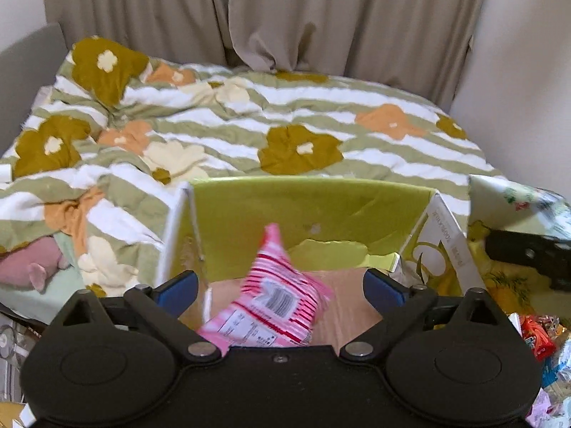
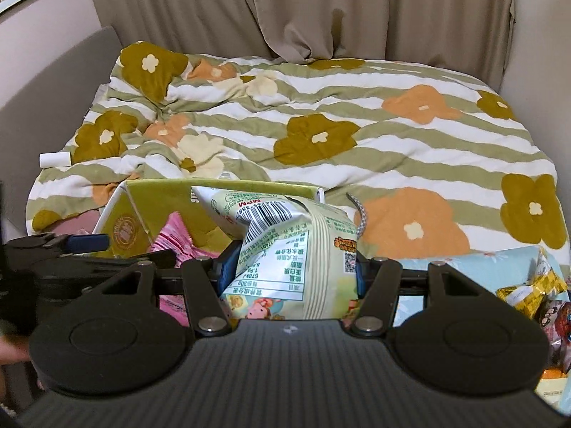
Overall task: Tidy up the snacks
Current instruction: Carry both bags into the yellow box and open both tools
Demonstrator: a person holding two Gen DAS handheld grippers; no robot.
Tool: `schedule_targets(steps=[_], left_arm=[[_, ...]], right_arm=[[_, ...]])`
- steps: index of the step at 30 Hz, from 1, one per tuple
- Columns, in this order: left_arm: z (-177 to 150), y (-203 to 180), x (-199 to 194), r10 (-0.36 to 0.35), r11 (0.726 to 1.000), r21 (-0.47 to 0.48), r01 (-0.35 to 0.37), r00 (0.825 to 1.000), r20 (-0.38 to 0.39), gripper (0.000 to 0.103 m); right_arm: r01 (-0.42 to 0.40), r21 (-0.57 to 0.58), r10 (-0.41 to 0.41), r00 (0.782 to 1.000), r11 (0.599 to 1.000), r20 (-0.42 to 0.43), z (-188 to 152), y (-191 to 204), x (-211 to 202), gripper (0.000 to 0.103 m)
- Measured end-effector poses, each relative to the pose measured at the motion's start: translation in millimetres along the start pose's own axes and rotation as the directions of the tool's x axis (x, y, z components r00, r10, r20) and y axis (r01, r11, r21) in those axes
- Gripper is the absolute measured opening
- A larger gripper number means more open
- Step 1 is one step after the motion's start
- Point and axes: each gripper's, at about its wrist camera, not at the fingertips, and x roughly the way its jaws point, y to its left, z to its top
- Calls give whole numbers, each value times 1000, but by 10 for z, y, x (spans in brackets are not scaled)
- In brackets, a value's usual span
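- Black housing and linkage of the left gripper fill the bottom of the left wrist view; its blue pads stand wide apart and press on nothing.
- Between those spread fingers, but touching neither, a pink striped snack bag sits tilted inside the box, one corner pointing up and its barcode side towards the camera.
- That box is an open carton with yellow-green inner walls and a brown cardboard floor; it rests on the bed at the near edge of the quilt.
- In the right wrist view the right gripper is clamped on a pale green snack bag, a blue pad pressing in on its left side, the bag crumpled and printed with a barcode and a nutrition table.
- This green bag is held just over the near side of the box; the pink bag shows inside, left of it.
- More snack packets lie in a loose heap at the right edge, on a light blue cloth.
- Green-and-white stripes with large ochre and orange flowers cover the quilt.
- Beige curtains hang behind the bed.
- One small white roll lies at the quilt's left edge.
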Motion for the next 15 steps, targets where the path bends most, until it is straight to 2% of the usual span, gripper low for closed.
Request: schedule_targets(steps=[6, 15], left_arm=[[-72, 52, -353, 44, 998, 34, -47, 996, 77, 101], [-140, 187, -552, 88, 996, -11, -88, 992, 95, 100]], right_arm=[[-74, 8, 74, 997, 997, 5, 57, 75, 17, 74], [-136, -4, 136, 990, 991, -22, 214, 341, 348, 74]])
